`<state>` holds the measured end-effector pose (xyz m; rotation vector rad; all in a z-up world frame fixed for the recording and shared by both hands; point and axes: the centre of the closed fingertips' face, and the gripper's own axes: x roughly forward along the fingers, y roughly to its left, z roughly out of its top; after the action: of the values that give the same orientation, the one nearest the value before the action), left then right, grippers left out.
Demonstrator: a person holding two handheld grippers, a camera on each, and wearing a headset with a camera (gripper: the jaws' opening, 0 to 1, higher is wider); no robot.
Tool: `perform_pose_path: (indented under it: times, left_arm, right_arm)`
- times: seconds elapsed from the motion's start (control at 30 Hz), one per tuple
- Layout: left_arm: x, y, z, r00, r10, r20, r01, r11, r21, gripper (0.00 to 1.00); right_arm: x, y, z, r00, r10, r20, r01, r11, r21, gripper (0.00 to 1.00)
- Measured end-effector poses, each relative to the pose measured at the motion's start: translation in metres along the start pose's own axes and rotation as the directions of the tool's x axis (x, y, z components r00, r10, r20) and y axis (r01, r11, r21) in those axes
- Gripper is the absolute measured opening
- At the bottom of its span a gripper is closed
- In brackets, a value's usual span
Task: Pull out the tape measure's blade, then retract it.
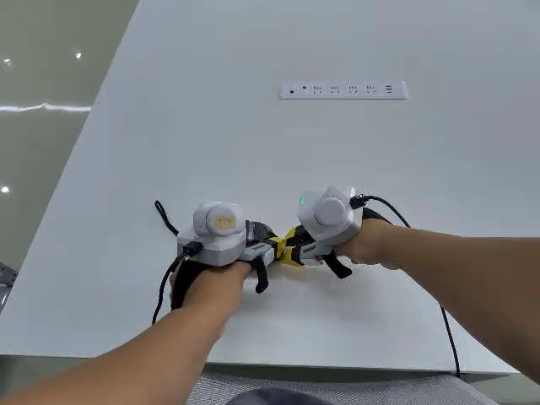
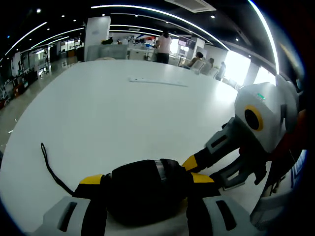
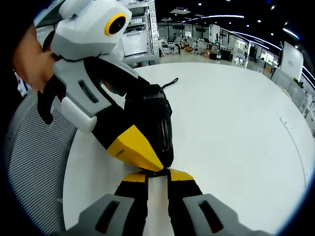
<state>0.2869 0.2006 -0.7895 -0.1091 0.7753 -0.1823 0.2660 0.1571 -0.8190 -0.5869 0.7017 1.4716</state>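
Clamping tape measure case in left hand-held gripper; pinching blade tip in right hand-held gripper, case dead ahead. Likely pull straight back, away from left.

Black: tape measure, its cord. Grey-white bodies, black jaws, yellow tips: left gripper, right gripper. Plain white: tabletop, power strip in upper centre of frame. Grey fine grid: mesh fabric, lower left.

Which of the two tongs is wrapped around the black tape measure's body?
The left tongs: their jaws sit on either side of the black tape measure, hugging its body. The right tongs only pinch at its edge.
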Motion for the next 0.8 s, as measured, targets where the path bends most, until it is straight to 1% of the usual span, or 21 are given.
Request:
perform_pose_path:
  times: [0.2, 0.3, 0.37, 0.5, 0.53, 0.67, 0.73, 0.8]
  left_arm:
    - [0.0, 0.0, 0.0, 1.0, 0.001, 0.001, -0.001, 1.0, 0.002, 0.63]
    - [0.0, 0.0, 0.0, 1.0, 0.002, 0.001, -0.002, 1.0, 0.001, 0.63]
    - [0.0, 0.0, 0.0, 1.0, 0.006, 0.001, -0.006, 1.0, -0.007, 0.63]
    - [0.0, 0.0, 0.0, 0.9999, 0.012, 0.004, -0.012, 1.0, -0.012, 0.63]
    - [0.0, 0.0, 0.001, 0.9999, 0.013, 0.007, -0.013, 1.0, -0.014, 0.63]
    - [0.0, 0.0, 0.001, 0.9998, 0.013, 0.015, -0.013, 1.0, -0.02, 0.64]
    - [0.001, 0.0, -0.001, 0.9997, -0.008, 0.025, 0.009, 0.998, -0.063, 0.65]
    - [0.0, 0.0, -0.003, 0.9993, -0.032, 0.016, 0.033, 0.997, -0.075, 0.65]
  right_arm:
    - [-0.001, -0.001, -0.002, 1.0, 0.003, -0.003, -0.003, 1.0, 0.01, 0.14]
    - [-0.001, -0.001, -0.001, 1.0, 0.002, -0.003, -0.002, 1.0, 0.003, 0.14]
    - [0.0, -0.002, -0.001, 0.9999, -0.011, -0.002, 0.011, 1.0, -0.004, 0.14]
    - [-0.001, -0.002, -0.001, 0.9997, -0.021, 0.009, 0.021, 0.999, 0.036, 0.15]
    - [-0.002, -0.002, -0.002, 0.9995, -0.031, 0.006, 0.031, 0.997, 0.066, 0.15]
    - [-0.007, 0.002, -0.004, 0.9995, -0.033, 0.003, 0.032, 0.995, 0.094, 0.18]
    - [-0.01, 0.003, -0.005, 0.9994, -0.035, 0.003, 0.035, 0.994, 0.1, 0.22]
    - [-0.015, 0.003, -0.005, 0.9986, -0.051, 0.016, 0.049, 0.992, 0.112, 0.25]
